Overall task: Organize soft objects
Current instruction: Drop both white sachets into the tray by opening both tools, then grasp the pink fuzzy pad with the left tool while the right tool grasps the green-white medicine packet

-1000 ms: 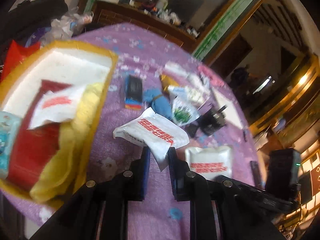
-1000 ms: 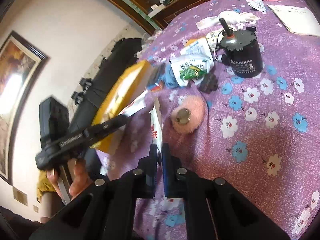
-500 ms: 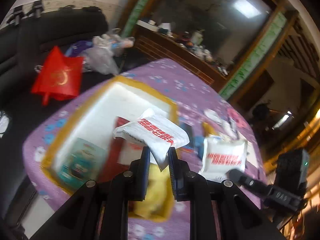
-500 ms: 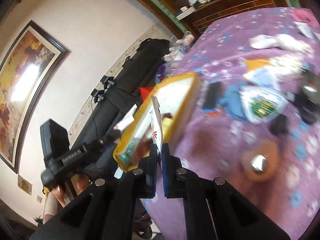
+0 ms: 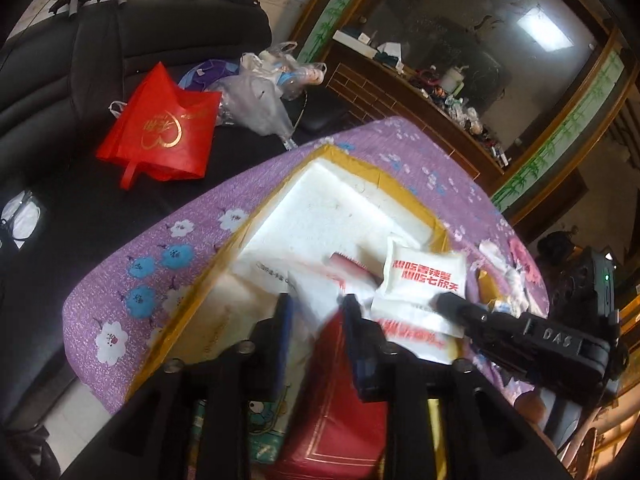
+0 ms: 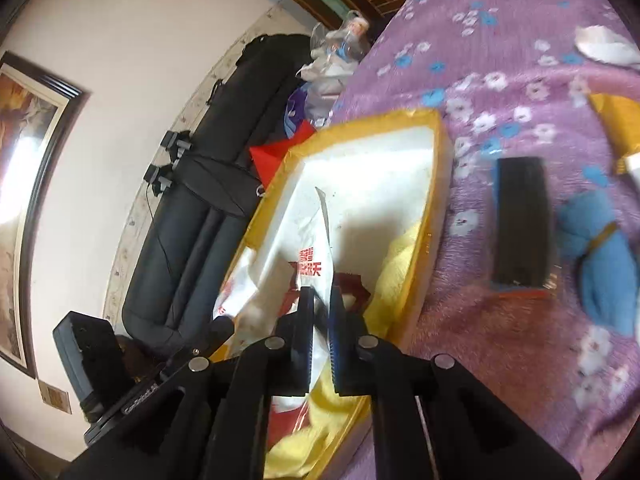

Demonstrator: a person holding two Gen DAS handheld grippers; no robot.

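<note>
Left jaws (image 5: 316, 316) parted, right jaws (image 6: 319, 334) pinching one white pouch (image 6: 308, 256), two pouches over yellow-rimmed box (image 5: 404, 184)

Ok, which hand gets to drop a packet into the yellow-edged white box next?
The right. The right gripper pinches a white plastic packet with red print directly over the yellow-edged white foam box; the left gripper is open, gripping nothing.
</note>
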